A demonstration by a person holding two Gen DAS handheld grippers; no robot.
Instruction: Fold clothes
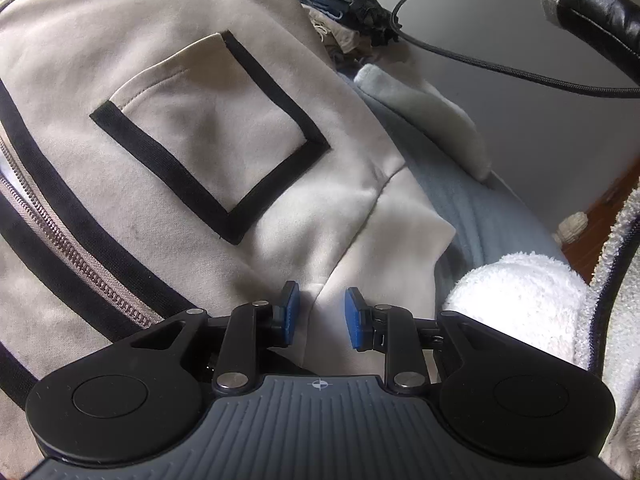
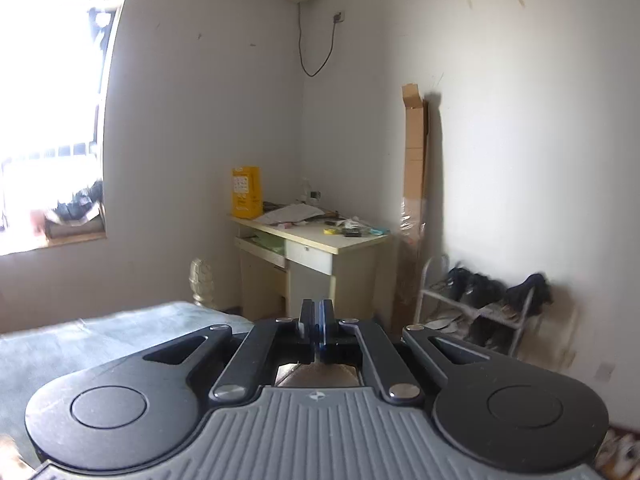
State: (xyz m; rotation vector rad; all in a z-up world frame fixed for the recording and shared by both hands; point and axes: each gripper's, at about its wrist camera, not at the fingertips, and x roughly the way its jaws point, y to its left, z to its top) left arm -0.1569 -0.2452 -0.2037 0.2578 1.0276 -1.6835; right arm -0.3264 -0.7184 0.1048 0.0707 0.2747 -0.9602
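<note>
Daylight floods from the blown-out window [image 2: 48, 128]; walls dim rightward; the shoe rack [image 2: 480, 304] smears with blur; fisheye bending darkens both views' corners.

Jacket [image 1: 180, 92]: beige, w/ black trim outlining the pocket [image 1: 212, 136] & running along the grey-brown zipper [image 1: 68, 248]. Bedcover [image 1: 472, 208]: pale blue, ribbed. Fleece [image 1: 516, 292]: white, fluffy. Folded pile [image 1: 344, 8]: dark blue, plaid & black. Cable [image 1: 480, 60]: black. Sleeve [image 1: 600, 12]: black, shiny, grey cuff. Left gripper [image 1: 318, 312] pads blue, body black. Right gripper [image 2: 317, 320] black too. Desk [image 2: 352, 240]: cream. Box [image 2: 246, 192]: yellow. Walls [image 2: 520, 120]: white.
</note>
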